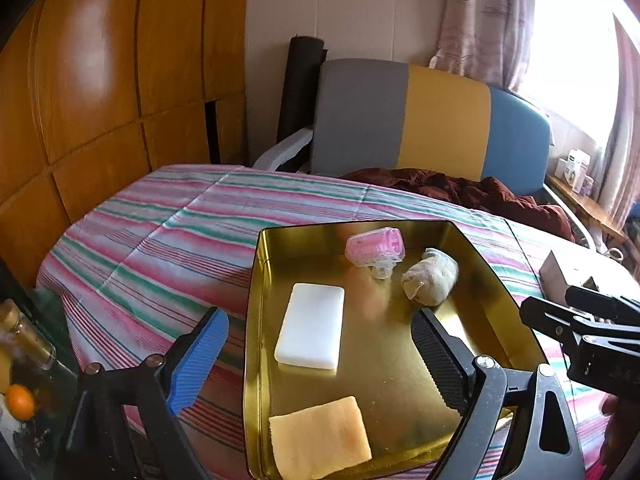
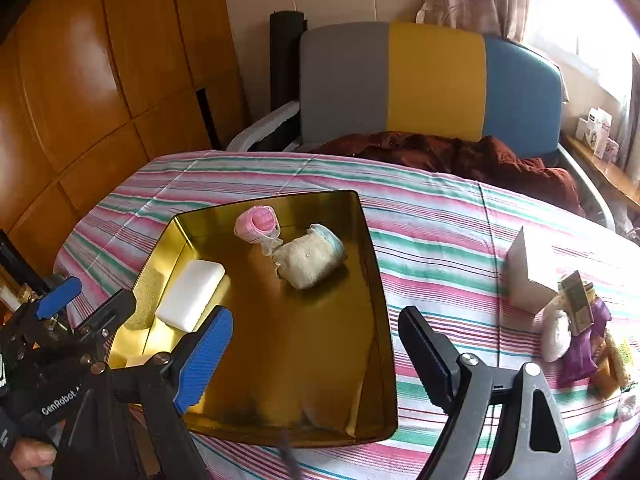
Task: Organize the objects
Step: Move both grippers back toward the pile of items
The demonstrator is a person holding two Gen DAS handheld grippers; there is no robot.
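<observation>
A gold metal tray (image 1: 256, 320) (image 2: 384, 320) lies on the striped tablecloth. In it are a white soap-like block (image 1: 312, 330) (image 2: 192, 294), a yellow sponge (image 1: 320, 438), a pink roller in clear wrap (image 1: 376, 248) (image 2: 258, 226) and a pale rolled cloth bundle (image 1: 430, 282) (image 2: 310, 258). My left gripper (image 1: 320, 356) is open and empty above the tray's near end. My right gripper (image 2: 316, 356) is open and empty over the tray's near right part. The left gripper also shows in the right wrist view (image 2: 76, 304), and the right gripper in the left wrist view (image 1: 576, 316).
A white box (image 2: 528, 272) and a pile of small packets (image 2: 588, 340) lie on the cloth to the right of the tray. A dark red cloth (image 2: 460, 156) and a grey, yellow and blue headboard (image 2: 432, 80) stand behind. An orange fruit (image 1: 20, 402) and a bottle (image 1: 28, 336) are at the left.
</observation>
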